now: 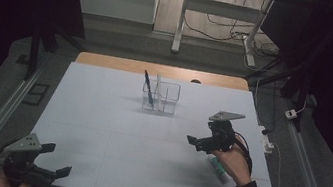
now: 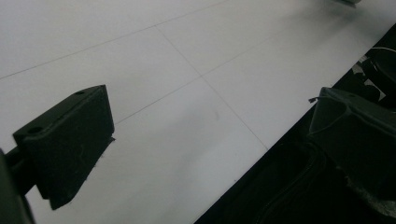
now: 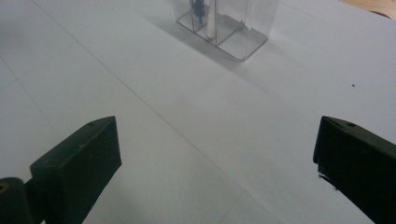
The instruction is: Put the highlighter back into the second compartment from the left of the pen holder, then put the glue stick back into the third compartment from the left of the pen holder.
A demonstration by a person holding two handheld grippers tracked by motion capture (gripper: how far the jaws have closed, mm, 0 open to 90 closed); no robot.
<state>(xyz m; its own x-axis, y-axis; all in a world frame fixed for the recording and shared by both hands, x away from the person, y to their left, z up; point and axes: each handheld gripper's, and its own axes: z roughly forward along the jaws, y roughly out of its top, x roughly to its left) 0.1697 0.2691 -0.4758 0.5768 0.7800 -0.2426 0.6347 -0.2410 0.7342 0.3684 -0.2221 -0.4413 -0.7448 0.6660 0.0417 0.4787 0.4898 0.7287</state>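
High view: a white tabletop (image 1: 113,130) fills the centre of the frame, with a clear compartmented organiser (image 1: 161,97) standing upright at upper centre. A blue pen (image 1: 148,87) leans in its left compartment, and a pale stick-like item (image 1: 157,88), too small to identify, stands just beside the pen. At centre right the right gripper (image 1: 201,140) is carried by the person's hand (image 1: 234,165); its fingers stand wide apart with nothing between them. A white tube with a green band (image 1: 218,168) lies flat on the tabletop at lower right, just beside and partly under that hand, well apart from the organiser; whether hand and tube touch cannot be told. At lower left the left gripper (image 1: 57,159) sits at the near edge of the tabletop, its fingers spread and empty. Left gripper view: one black finger (image 2: 70,140) at lower left lies over bare white surface and the other (image 2: 359,135) at right hangs past the tabletop's dark edge, confirming a broad, unoccupied gap. Right gripper view: the two black fingers (image 3: 79,163) rise from the lower corners, fully parted, holding nothing; the organiser (image 3: 243,28) appears at top centre, well ahead of the fingers, with the pen's dark tip (image 3: 198,9) and the pale item's lower end (image 3: 211,25) visible inside.
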